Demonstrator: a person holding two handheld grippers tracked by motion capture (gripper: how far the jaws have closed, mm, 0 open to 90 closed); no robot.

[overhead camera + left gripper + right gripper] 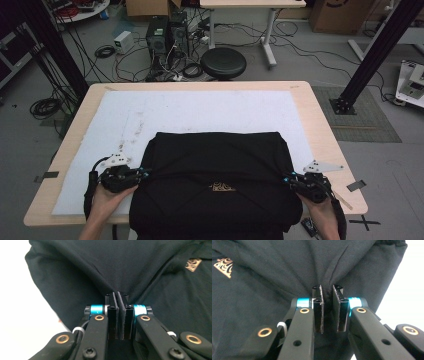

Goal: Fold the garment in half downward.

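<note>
Both claws are clamping the black garment [212, 165], left gripper [141, 174] on its left edge, right gripper [288, 178] on its right, the pinched fold stretching crosswise between them.

left gripper [141, 175]: held low at left, pointing inward, jaws clamped | right gripper [288, 179]: held low at right, pointing inward, jaws pinched nearly together | forearms entering from bottom edge

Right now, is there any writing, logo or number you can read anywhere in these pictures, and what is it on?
No readable text.
Black garment: a small gold emblem, a pattern with no legible letters.
Cardboard box on the floor: a dark mark, cut off and unreadable.
</note>
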